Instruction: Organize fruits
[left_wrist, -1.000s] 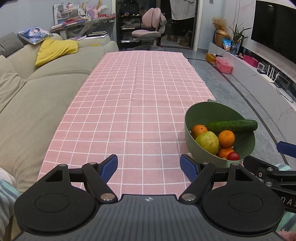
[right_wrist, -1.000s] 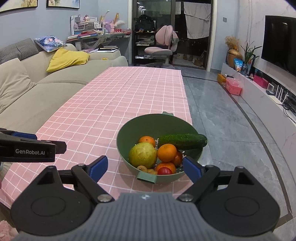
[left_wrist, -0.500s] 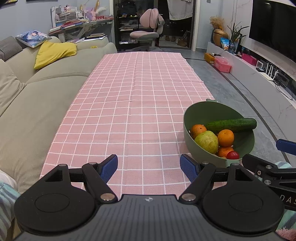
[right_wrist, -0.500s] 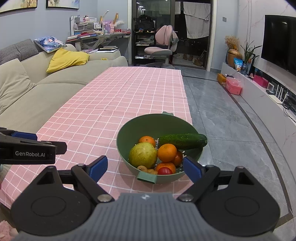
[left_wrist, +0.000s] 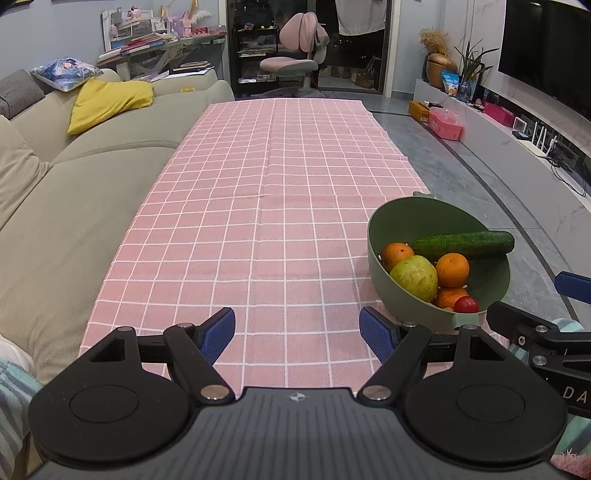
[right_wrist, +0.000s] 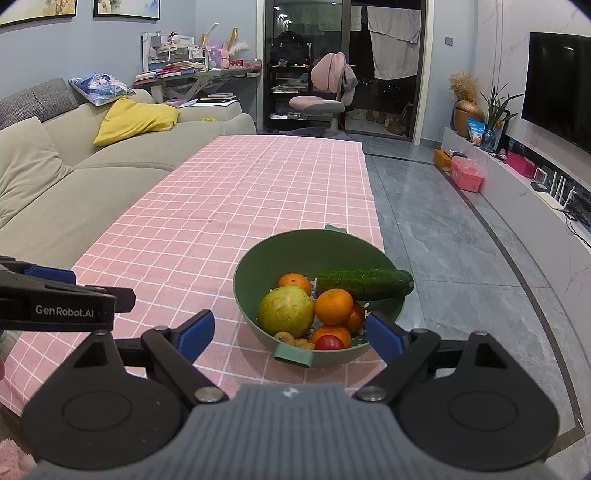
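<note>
A long table under a pink checked cloth (left_wrist: 288, 206) runs down the room, a beige sofa (right_wrist: 74, 192) with a yellow cushion (right_wrist: 136, 118) on its left, grey tiled floor (right_wrist: 450, 251) on its right, a pink chair (right_wrist: 325, 96) beyond, a dark television (right_wrist: 557, 85) on the wall.

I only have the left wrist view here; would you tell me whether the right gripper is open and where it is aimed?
Observer: The right gripper is open and empty, and it is aimed at the green bowl.
Operator: Thank you. Is anything in the bowl hidden from me?
Observer: Yes. Small brown fruits lie at the near bottom, between the large green fruit and the small red fruit.
Operator: I count three oranges; is that right?
Observer: What looks like a fourth orange sits tucked behind the front orange, below the cucumber.
</note>
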